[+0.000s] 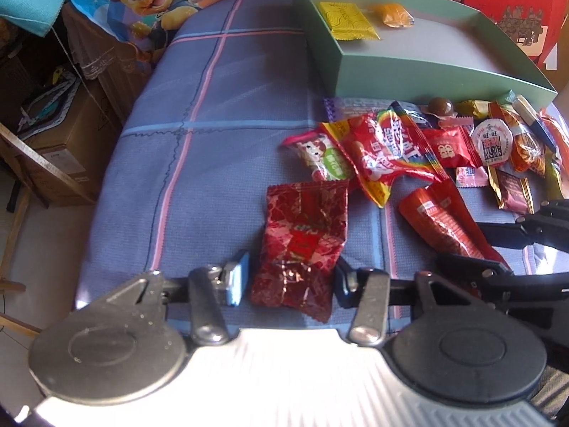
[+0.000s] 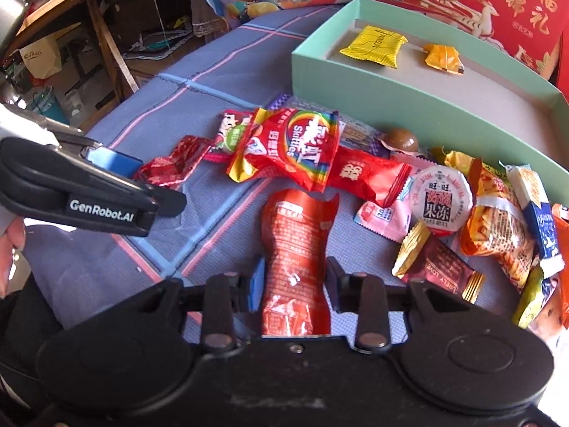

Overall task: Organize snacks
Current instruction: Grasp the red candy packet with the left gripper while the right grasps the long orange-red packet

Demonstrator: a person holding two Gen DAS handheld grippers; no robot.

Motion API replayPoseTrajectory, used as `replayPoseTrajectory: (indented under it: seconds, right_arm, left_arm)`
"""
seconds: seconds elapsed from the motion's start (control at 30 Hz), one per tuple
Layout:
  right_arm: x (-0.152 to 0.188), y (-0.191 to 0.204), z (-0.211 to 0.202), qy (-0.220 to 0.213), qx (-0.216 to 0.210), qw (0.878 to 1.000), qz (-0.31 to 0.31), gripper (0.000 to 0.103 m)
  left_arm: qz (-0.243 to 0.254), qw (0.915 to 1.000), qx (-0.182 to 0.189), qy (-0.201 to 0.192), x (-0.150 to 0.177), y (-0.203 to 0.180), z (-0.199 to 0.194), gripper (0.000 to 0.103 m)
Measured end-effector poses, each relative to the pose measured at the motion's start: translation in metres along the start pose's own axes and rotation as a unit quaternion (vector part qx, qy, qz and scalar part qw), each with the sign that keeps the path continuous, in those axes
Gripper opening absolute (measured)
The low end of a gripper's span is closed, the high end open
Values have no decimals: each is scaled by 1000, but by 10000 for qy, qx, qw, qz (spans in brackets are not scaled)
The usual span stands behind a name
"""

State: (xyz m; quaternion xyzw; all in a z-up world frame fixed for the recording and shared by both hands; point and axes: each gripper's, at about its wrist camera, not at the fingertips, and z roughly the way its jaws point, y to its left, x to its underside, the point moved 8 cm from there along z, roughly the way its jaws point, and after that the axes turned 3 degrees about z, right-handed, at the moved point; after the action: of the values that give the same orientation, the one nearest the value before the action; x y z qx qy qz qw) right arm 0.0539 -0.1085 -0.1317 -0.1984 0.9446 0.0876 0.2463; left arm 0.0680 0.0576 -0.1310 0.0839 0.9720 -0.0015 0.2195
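Where each tool sits: both low over the blue plaid cloth [image 1: 199, 163], near the snack pile.
Left gripper [image 1: 290, 277]: jaws spread either side of a dark red packet [image 1: 302, 242]; contact unclear.
Right gripper [image 2: 295, 284]: jaws released around an orange-red pouch [image 2: 297, 249], whose near end is hidden under the tool.
Box [image 2: 320, 60]: far right, holding two yellow packets [image 2: 373, 46].
Pile: overlapping wrappers, right edge cut off.

The left tool [image 1: 290, 279] sits low with its two fingers spread apart, blue pads [image 1: 237, 282] facing inward, a wrapper lying in the gap. The right tool [image 2: 295, 284] is likewise parted around a pouch, just right of the left tool and level with it.
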Motion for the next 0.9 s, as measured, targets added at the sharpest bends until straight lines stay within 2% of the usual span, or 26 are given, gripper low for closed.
replayPoseTrajectory:
  seconds: [0.07, 0.27, 0.3, 0.37, 0.4, 0.5, 0.6, 0.7, 0.73, 0.77, 0.83, 0.9]
  right_arm:
    - [0, -4, -5, 20, -201, 9996, 205, 30]
    - [-2, -24, -26, -67, -515, 9958, 761, 25]
    - [-3, -27, -33, -124, -525, 9954, 794, 18]
    - [-9, -32, -44, -261, -564, 9943, 863, 14]
    - [-11, -35, -48, -299, -526, 9945, 855, 7]
    - [-12, -44, -47, -250, -491, 9940, 947, 7]
    - [-4, -47, -39, -123, -457, 9937, 1018, 7]
    - [1, -47, -31, 33, -649, 9888, 1343, 19]
    - [1, -46, -30, 3, -672, 9882, 1376, 30]
    - [0, -45, -30, -35, -662, 9884, 1367, 36]
    - [-2, -38, -26, -34, -612, 9902, 1252, 59]
    - [-2, -31, -19, 47, -495, 9931, 1065, 63]
  left_arm:
    - [-84, 9999, 107, -12, 0, 0, -4, 35]
    - [-235, 9994, 101, -222, -7, 5, -22, 35]
    - [-250, 9993, 103, -270, -9, 6, -25, 35]
    - [-254, 9988, 102, -410, -18, 8, -36, 35]
    - [-245, 9985, 122, -464, -22, 8, -40, 35]
    - [-189, 9979, 118, -607, -34, 7, -48, 35]
    - [-232, 9981, 150, -556, -35, 6, -44, 35]
    - [-264, 9985, 164, -455, -29, 5, -37, 35]
    - [-297, 9985, 196, -423, -26, 5, -34, 35]
    - [-327, 9984, 223, -407, -25, 6, -33, 35]
    - [-354, 9983, 246, -388, -23, 6, -30, 35]
    - [-372, 9982, 268, -383, -21, 8, -28, 35]
